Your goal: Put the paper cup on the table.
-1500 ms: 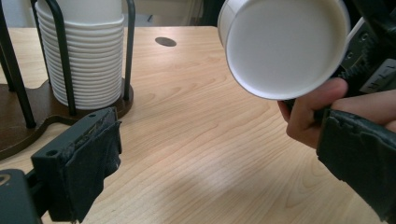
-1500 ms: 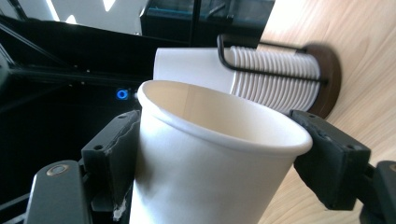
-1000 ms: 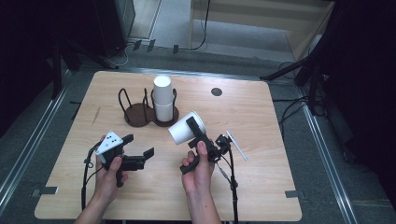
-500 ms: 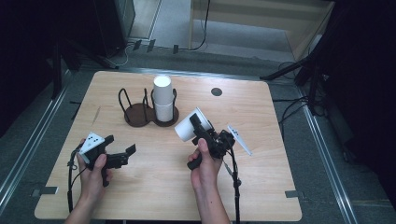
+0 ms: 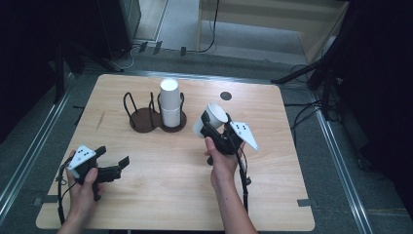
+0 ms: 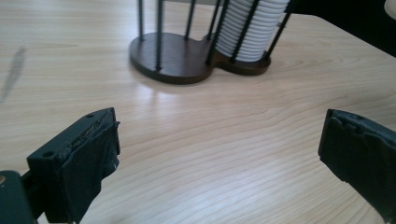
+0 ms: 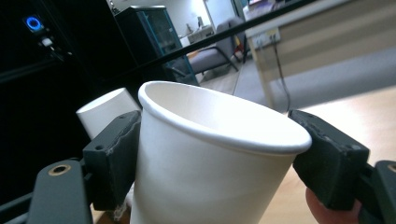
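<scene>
Currently, at the left of the high view, the person's left hand (image 5: pixel 84 181) holds the left gripper (image 5: pixel 114 168) low over the near left part of the wooden worktop (image 5: pixel 165 185). Its jaws stand wide apart with nothing between them; the left gripper view shows bare wood grain across the gap, one jaw at each bottom corner.

Farther back, toward the middle of the worktop, stands a dark brown cup holder (image 5: pixel 155 113) with a two-lobed base and thin upright wire rods. The left lobe (image 5: pixel 142 118) is unoccupied. The right lobe carries a stack of white paper cups (image 5: pixel 170 101), nested upside down and standing upright between the rods. In the left gripper view the same holder (image 6: pixel 187 56) appears ahead of the jaws, with the ribbed rims of the stack (image 6: pixel 252 28) at its right side.

Right of the holder, the right hand (image 5: pixel 223 165) holds the right gripper (image 5: pixel 210 127) raised above the worktop. Its jaws are closed against the sides of a single white paper cup (image 5: pixel 210 118), which is tilted with its open mouth facing up and away from the person. In the right gripper view the cup (image 7: pixel 205 158) sits between the two jaws, one pressing each side wall just under the rim.

A small dark round mark (image 5: pixel 225 96) lies on the worktop beyond the held cup.
</scene>
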`<action>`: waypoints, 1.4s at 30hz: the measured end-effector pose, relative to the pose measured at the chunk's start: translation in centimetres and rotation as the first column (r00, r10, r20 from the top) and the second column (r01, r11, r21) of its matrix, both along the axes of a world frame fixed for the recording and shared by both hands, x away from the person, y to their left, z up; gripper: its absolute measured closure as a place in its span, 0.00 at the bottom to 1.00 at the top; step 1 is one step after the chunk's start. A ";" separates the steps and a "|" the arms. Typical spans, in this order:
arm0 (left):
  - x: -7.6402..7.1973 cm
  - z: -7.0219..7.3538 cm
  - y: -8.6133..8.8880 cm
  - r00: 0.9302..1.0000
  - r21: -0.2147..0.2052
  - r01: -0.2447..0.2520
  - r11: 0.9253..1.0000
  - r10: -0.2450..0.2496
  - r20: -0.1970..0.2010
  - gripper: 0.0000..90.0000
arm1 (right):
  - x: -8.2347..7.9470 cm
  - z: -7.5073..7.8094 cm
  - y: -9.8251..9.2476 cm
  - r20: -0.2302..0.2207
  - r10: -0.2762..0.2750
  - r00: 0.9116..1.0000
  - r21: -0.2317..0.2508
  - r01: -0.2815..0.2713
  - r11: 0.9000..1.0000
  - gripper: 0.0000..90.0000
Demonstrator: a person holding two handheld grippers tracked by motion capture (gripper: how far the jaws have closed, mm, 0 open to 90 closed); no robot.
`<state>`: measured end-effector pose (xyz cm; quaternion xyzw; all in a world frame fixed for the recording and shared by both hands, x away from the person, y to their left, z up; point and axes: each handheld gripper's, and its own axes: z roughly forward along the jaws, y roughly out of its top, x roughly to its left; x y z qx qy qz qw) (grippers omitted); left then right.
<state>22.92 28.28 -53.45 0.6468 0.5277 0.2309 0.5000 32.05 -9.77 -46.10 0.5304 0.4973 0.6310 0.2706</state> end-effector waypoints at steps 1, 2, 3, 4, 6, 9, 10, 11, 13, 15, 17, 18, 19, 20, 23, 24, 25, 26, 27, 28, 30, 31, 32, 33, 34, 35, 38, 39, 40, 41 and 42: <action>-0.2 -0.1 0.6 1.000 -0.003 -0.006 1.000 0.006 -0.002 0.00 | 0.3 0.0 -0.2 0.013 -0.004 1.000 -0.020 0.004 1.000 0.23; -0.5 -0.2 1.5 1.000 -0.011 -0.018 1.000 0.018 -0.001 0.00 | 0.8 0.0 -0.5 0.032 -0.008 0.999 -0.064 0.010 0.998 0.23; -0.5 -0.2 1.5 1.000 -0.011 -0.018 1.000 0.018 -0.001 0.00 | 1.1 0.0 -0.6 0.037 -0.011 0.999 -0.085 0.014 0.996 0.23; -0.6 -0.2 1.9 1.000 -0.007 -0.021 1.000 0.021 -0.004 0.00 | 1.1 0.0 -0.6 0.037 -0.011 0.999 -0.085 0.014 0.996 0.23; -1.1 -0.3 2.7 1.000 0.004 -0.024 1.000 0.024 0.000 0.00 | 1.7 0.0 -0.9 0.041 -0.023 0.999 -0.135 0.029 0.990 0.23; -1.7 -0.6 3.9 0.999 0.010 -0.034 0.999 0.034 -0.001 0.00 | 2.5 -0.3 -1.3 0.050 -0.029 0.998 -0.186 0.038 0.982 0.23; -1.8 -0.7 4.3 0.999 0.013 -0.039 0.999 0.039 -0.002 0.00 | 2.8 -0.4 -1.4 0.053 -0.031 0.998 -0.200 0.041 0.979 0.23; -1.8 -0.7 4.6 0.999 0.008 -0.049 0.999 0.049 -0.003 0.00 | 3.1 -0.5 -1.5 0.056 -0.031 0.998 -0.213 0.042 0.976 0.23; -1.8 -1.0 5.1 0.998 -0.004 -0.067 0.998 0.067 -0.002 0.00 | 4.1 -0.8 -2.0 0.054 -0.034 0.998 -0.226 0.045 0.973 0.23; -1.8 -1.4 5.1 0.998 0.015 -0.067 0.998 0.067 -0.001 0.00 | 4.6 -0.9 -2.2 0.055 -0.042 0.998 -0.243 0.054 0.969 0.23; -1.8 -1.5 5.1 0.998 0.014 -0.062 0.998 0.062 0.002 0.00 | 5.4 -1.1 -2.4 0.063 -0.049 0.997 -0.268 0.064 0.961 0.23; -1.8 -1.5 5.1 0.998 0.014 -0.059 0.998 0.059 0.008 0.00 | 5.8 -1.3 -2.5 0.060 -0.055 0.997 -0.279 0.069 0.958 0.23; -1.8 -1.5 5.1 0.998 0.014 -0.059 0.998 0.059 0.008 0.00 | 5.8 -1.3 -2.5 0.060 -0.055 0.997 -0.279 0.069 0.958 0.23; -1.8 -1.5 5.1 0.998 0.014 -0.059 0.998 0.059 0.012 0.00 | 6.2 -1.5 -2.7 0.060 -0.060 0.996 -0.290 0.075 0.954 0.23; -1.9 -1.6 5.2 0.998 -0.005 -0.062 0.998 0.062 0.012 0.00 | 7.8 -2.5 -3.3 0.062 -0.089 0.994 -0.351 0.105 0.931 0.23; -1.9 -1.7 5.3 0.998 -0.009 -0.065 0.998 0.065 0.011 0.00 | 8.1 -2.8 -3.5 0.058 -0.097 0.994 -0.370 0.112 0.922 0.23; -1.9 -1.7 5.3 0.998 -0.009 -0.065 0.998 0.065 0.011 0.00 | 8.1 -2.8 -3.5 0.058 -0.097 0.994 -0.370 0.112 0.922 0.23; -1.9 -1.7 5.3 0.998 -0.013 -0.066 0.998 0.066 0.010 0.00 | 8.4 -3.1 -3.7 0.059 -0.101 0.993 -0.393 0.117 0.912 0.23; -1.8 -1.7 5.3 0.998 -0.016 -0.067 0.998 0.067 0.008 0.00 | 9.0 -3.7 -4.0 0.053 -0.106 0.993 -0.431 0.118 0.894 0.23; -1.8 -1.7 5.3 0.998 -0.016 -0.067 0.998 0.067 0.008 0.00 | 9.0 -3.7 -4.0 0.053 -0.106 0.993 -0.431 0.118 0.894 0.23; -1.8 -1.8 5.1 0.998 -0.009 -0.064 0.998 0.064 0.005 0.00 | 9.6 -4.2 -4.2 0.043 -0.111 0.993 -0.451 0.119 0.885 0.23; -1.8 -1.8 5.1 0.998 -0.009 -0.064 0.998 0.064 0.005 0.00 | 9.6 -4.2 -4.2 0.043 -0.111 0.993 -0.451 0.119 0.885 0.23; -1.8 -1.8 5.1 0.998 -0.005 -0.061 0.998 0.061 0.008 0.00 | 10.2 -4.7 -4.4 0.040 -0.115 0.993 -0.458 0.121 0.880 0.23; -1.9 -1.8 5.0 0.998 0.000 -0.060 0.998 0.060 0.006 0.00 | 10.4 -4.9 -4.5 0.034 -0.120 0.992 -0.464 0.122 0.877 0.23; -1.9 -1.8 5.0 0.998 0.000 -0.060 0.998 0.060 0.006 0.00 | 10.6 -5.2 -4.6 0.034 -0.132 0.991 -0.476 0.132 0.870 0.23; -1.9 -1.8 5.1 0.998 -0.003 -0.057 0.998 0.057 0.006 0.00 | 10.8 -5.5 -4.7 0.029 -0.139 0.990 -0.486 0.135 0.864 0.23; -1.8 -1.8 5.1 0.998 -0.007 -0.056 0.998 0.056 0.004 0.00 | 11.2 -6.1 -4.9 0.012 -0.155 0.988 -0.501 0.140 0.854 0.22; -1.8 -1.8 5.2 0.998 -0.010 -0.057 0.998 0.057 0.002 0.00 | 11.3 -6.2 -5.0 0.012 -0.168 0.986 -0.500 0.151 0.853 0.22; -1.8 -1.8 5.2 0.998 -0.012 -0.057 0.998 0.057 0.003 0.00 | 11.4 -6.5 -5.1 0.011 -0.172 0.985 -0.500 0.155 0.852 0.21; -1.8 -1.8 5.2 0.998 -0.011 -0.056 0.998 0.056 0.003 0.00 | 11.4 -6.5 -5.1 0.009 -0.178 0.984 -0.504 0.158 0.849 0.21; -1.8 -1.8 5.2 0.998 -0.011 -0.055 0.998 0.055 0.002 0.00 | 11.5 -6.7 -5.1 0.010 -0.180 0.984 -0.513 0.159 0.844 0.21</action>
